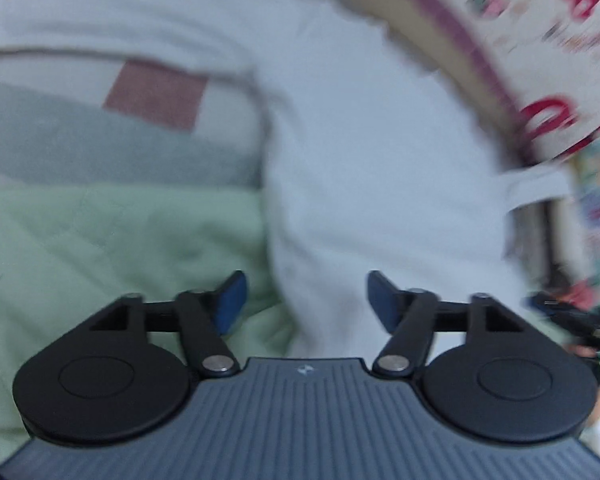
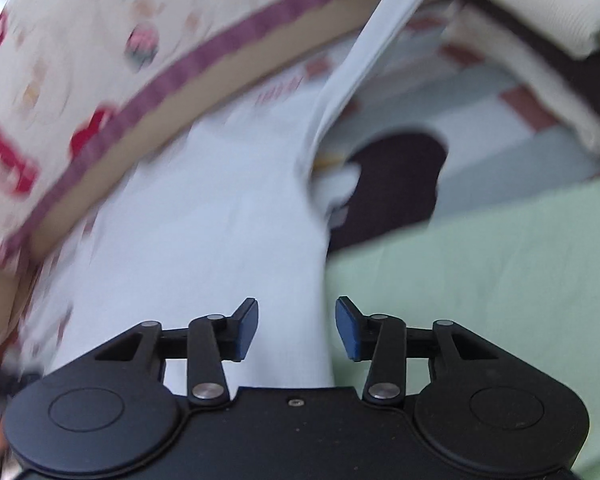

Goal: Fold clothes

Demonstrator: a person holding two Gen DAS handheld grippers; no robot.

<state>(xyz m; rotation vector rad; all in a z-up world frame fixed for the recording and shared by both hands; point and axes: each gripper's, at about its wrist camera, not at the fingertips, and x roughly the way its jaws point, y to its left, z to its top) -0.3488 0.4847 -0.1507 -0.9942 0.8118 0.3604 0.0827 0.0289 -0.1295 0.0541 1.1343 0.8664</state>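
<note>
a pale blue-white garment (image 1: 380, 168) lies spread on the light green bedding (image 1: 112, 240), directly ahead of both grippers. in the left wrist view it fills the space ahead of and between the fingers of the left gripper (image 1: 303, 300), whose blue pads (image 1: 232, 300) stand wide apart with nothing between them. in the right wrist view the same garment (image 2: 204, 216) runs forward from under the right gripper (image 2: 297, 326), its edge just right of centre, and a narrow strip of it (image 2: 384, 32) stretches away ahead and upward. the right gripper's fingers are also spread, holding nothing. right of that gripper lies the green bedding (image 2: 480, 264); ahead of it sits a dark brown item (image 2: 396, 184) on a striped sheet (image 2: 492, 136). a cream fabric with red prints and a purple border (image 2: 112, 64) lies ahead and to the left of the right gripper. both views are blurred.
</note>
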